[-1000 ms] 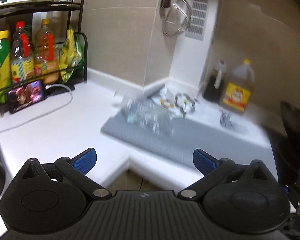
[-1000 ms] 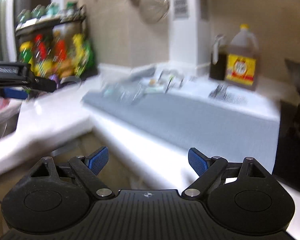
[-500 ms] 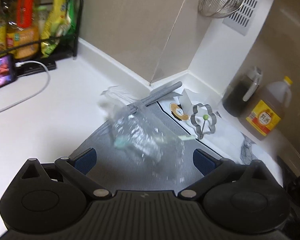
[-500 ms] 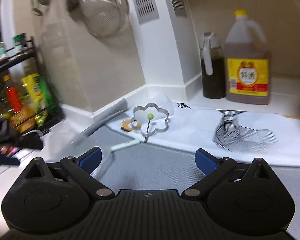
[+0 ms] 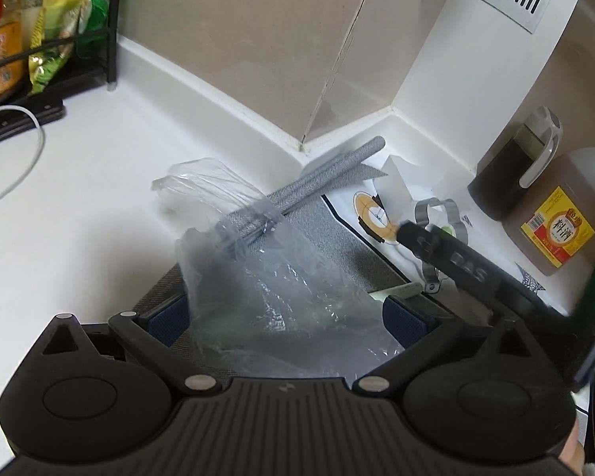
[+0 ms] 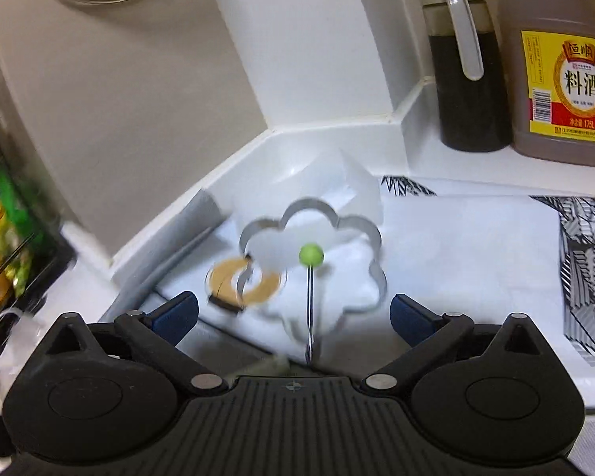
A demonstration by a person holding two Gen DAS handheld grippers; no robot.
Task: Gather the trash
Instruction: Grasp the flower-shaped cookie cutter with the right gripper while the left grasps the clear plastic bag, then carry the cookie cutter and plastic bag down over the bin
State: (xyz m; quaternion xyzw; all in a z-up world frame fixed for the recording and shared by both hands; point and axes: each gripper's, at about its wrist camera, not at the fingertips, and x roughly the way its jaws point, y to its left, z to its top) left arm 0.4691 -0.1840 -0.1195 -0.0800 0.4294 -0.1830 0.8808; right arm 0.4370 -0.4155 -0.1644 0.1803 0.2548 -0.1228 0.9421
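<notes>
Both wrist views close, downward — share flower-shaped ring (image 6: 313,269).

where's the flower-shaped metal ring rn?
Right wrist view, centre: the flower-shaped metal ring lies on the white printed sheet in the counter corner, ahead of the open right claw, left of the dark bottle.

Labels on my kitchen counter

At the right edge of my right wrist view, the amber jug (image 6: 559,59) wears a yellow label reading 恒顺 above large 料酒, with 1.75L in small print below. In my left wrist view the same jug (image 5: 563,226) shows 料酒 again at right. The black finger of my right gripper (image 5: 448,256) crossing that frame carries pale letters, too blurred to read.
</notes>
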